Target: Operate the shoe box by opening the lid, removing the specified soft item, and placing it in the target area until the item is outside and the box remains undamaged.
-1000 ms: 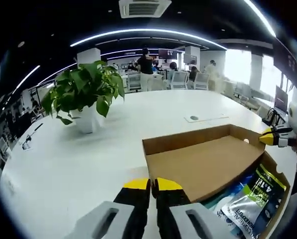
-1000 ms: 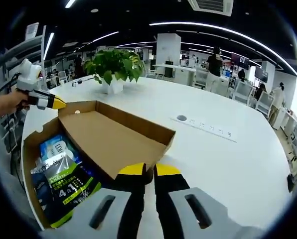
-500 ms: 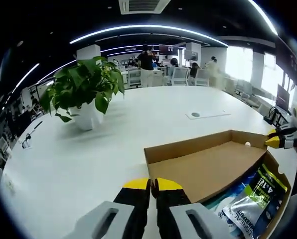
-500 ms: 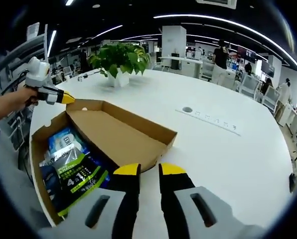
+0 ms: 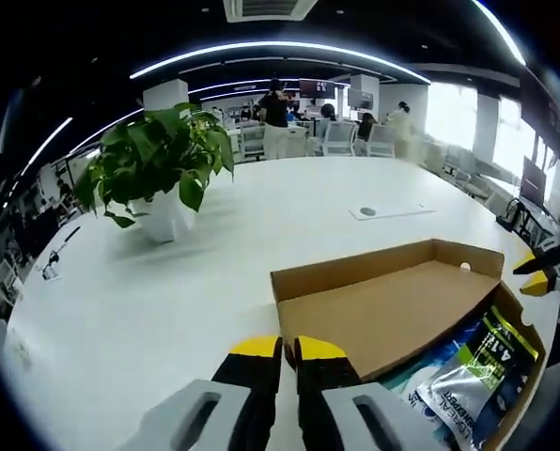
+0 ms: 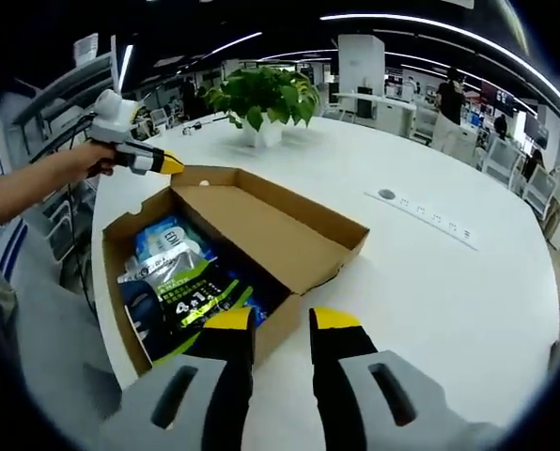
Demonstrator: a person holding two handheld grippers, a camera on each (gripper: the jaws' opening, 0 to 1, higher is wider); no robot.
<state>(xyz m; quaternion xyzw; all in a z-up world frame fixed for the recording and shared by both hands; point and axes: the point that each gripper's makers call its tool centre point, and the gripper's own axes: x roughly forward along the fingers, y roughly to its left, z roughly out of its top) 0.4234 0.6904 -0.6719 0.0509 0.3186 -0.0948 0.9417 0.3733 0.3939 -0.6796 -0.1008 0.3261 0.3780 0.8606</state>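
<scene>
Lying flat — shoe box (image 6: 214, 272) lid folded open.

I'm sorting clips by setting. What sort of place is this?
Probably an open-plan office: a large white table with a potted plant, rows of office chairs behind it, and strip ceiling lights. A cardboard shoe box lies open on the table.

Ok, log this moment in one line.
lid: open | pouches: inside box | left gripper: shut, by lid corner | right gripper: open, holding nothing
</scene>
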